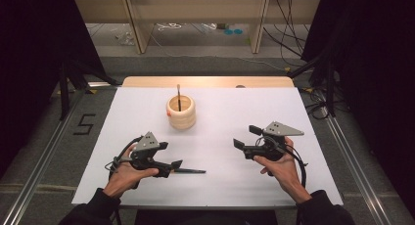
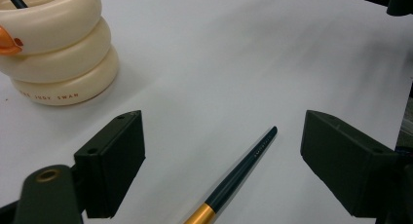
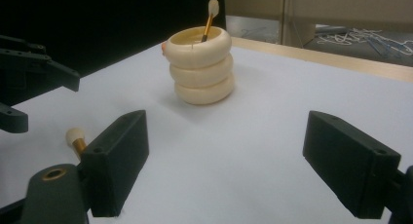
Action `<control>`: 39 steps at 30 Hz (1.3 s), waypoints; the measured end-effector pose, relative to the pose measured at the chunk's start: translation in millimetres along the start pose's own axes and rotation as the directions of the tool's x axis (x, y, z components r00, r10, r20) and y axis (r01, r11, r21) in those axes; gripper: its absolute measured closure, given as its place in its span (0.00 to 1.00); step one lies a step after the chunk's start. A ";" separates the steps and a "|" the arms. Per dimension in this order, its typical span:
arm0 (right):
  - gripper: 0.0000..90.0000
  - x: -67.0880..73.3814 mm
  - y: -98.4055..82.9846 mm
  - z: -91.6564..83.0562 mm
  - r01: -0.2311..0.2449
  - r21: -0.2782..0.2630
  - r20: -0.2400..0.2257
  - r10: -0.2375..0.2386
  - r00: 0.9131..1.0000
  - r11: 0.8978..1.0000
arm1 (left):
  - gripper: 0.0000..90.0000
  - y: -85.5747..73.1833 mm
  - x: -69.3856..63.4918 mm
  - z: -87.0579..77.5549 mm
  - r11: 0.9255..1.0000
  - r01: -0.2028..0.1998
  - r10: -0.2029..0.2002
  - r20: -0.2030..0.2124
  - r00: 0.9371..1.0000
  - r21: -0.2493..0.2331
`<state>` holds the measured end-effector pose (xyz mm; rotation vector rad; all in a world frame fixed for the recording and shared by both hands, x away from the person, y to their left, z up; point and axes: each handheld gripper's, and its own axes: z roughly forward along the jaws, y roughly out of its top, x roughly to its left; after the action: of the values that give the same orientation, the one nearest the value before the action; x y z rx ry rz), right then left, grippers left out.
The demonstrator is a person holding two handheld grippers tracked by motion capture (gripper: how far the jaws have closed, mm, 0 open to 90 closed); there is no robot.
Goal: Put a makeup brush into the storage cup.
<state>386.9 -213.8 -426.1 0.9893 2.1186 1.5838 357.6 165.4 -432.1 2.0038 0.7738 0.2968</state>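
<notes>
A cream ribbed holder stands at the back middle of the white table, with one brush upright in it. A second brush, dark-handled with a gold ferrule, lies flat on the table. My left gripper is open, low over the table. In the left gripper view the lying brush rests between the wide-apart jaws of my left gripper, touching neither. My right gripper is open and holds nothing. It faces the holder in the right gripper view, and the lying brush's cream tip peeks out beside its left jaw.
The table's wooden back edge lies beyond the holder. Metal rails run along both sides on the floor, and cables trail at the back right. Black curtains close off both sides.
</notes>
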 end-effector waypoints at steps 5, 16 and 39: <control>0.19 1.4 -3.9 -5.9 0.007 0.019 0.009 -0.007 1.000 1.000 | 0.18 0.3 -0.3 -0.1 1.000 -0.003 0.003 -0.002 1.000 0.013; 0.19 4.7 -10.5 -19.5 0.007 0.031 0.032 -0.008 0.999 1.000 | 0.18 1.7 -0.7 2.1 0.999 -0.029 0.029 0.002 1.000 0.024; 0.19 4.5 -12.7 -23.5 0.007 0.043 0.022 -0.008 1.000 0.999 | 0.23 9.9 2.1 11.6 0.929 -0.242 0.228 0.083 0.970 0.282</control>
<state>365.0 -229.3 -429.3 1.0070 2.1469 1.5232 368.9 155.2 -430.2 2.3796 0.5702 0.2837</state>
